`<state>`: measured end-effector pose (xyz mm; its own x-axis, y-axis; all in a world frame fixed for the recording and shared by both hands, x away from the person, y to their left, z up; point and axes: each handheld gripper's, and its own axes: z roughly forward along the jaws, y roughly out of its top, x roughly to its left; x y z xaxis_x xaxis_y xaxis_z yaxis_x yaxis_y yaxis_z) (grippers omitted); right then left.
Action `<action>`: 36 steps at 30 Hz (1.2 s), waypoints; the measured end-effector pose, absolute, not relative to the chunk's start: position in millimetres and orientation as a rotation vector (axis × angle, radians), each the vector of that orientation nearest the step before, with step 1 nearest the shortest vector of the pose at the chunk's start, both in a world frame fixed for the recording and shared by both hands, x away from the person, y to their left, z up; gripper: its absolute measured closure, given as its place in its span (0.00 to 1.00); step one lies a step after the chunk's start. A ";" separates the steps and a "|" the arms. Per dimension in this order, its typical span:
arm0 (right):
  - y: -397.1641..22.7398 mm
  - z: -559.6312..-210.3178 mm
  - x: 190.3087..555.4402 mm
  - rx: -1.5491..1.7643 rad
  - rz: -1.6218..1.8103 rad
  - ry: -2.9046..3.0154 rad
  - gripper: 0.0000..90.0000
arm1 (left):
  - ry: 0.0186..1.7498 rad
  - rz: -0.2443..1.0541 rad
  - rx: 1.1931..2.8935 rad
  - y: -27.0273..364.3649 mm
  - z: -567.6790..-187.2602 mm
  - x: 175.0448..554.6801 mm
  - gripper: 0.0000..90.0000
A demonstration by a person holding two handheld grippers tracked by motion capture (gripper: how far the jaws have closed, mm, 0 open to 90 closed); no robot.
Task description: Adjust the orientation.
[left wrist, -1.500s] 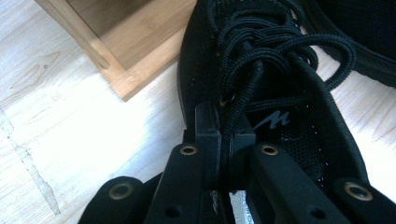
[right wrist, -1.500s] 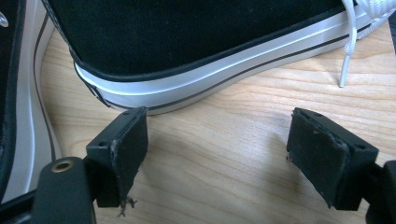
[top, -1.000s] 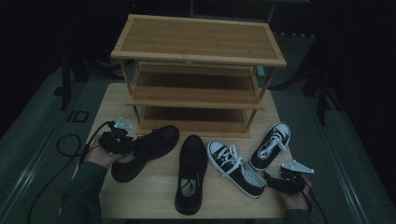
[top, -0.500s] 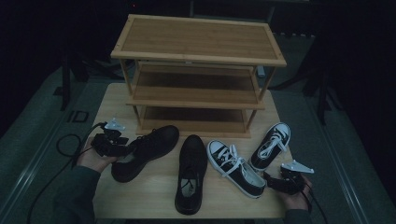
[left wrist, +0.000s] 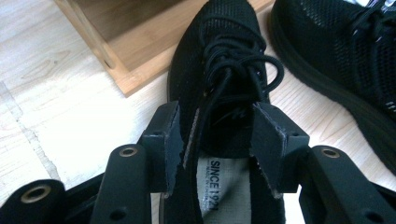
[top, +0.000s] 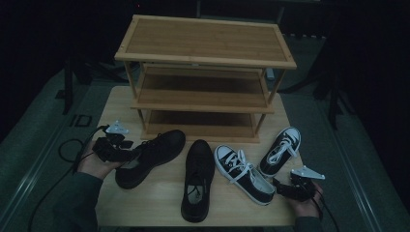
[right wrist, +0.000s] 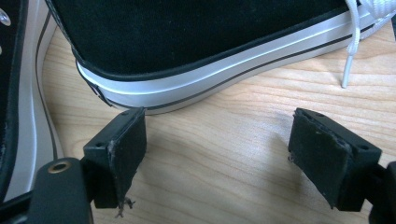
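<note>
Two black lace-up shoes lie in front of a bamboo shoe rack (top: 205,63). My left gripper (top: 124,151) is at the heel of the left black shoe (top: 153,153). In the left gripper view my left gripper (left wrist: 217,116) has its jaws pressed on either side of that black shoe (left wrist: 224,56) at the heel collar, over the printed insole. A pair of black-and-white sneakers sits to the right, one (top: 243,173) nearer and one (top: 281,149) farther. My right gripper (top: 281,186) rests low behind them. It is open (right wrist: 217,119) over bare wood, just short of a sneaker's white sole (right wrist: 201,79).
The second black shoe (top: 197,179) points at the rack between the two pairs. The rack's lower shelf edge (left wrist: 140,70) is close to the held shoe's toe. Another sneaker's side (right wrist: 18,93) borders the right gripper. The wooden table (top: 145,208) has bare room at the front left.
My left hand and gripper have shifted slightly left at the black shoe's heel. The shoes and my right gripper have stayed where they were.
</note>
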<state>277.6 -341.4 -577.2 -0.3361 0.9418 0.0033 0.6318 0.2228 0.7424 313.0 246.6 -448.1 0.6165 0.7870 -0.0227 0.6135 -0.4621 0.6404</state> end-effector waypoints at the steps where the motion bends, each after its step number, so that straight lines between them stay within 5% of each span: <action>1: -341.4 -577.2 277.6 1.448 0.915 2.051 0.21 | 1.094 0.369 2.227 246.4 -446.5 312.2 0.58; 36: -341.3 -577.2 277.7 1.443 0.917 2.054 0.21 | 0.862 0.320 2.361 164.4 -429.6 297.6 0.55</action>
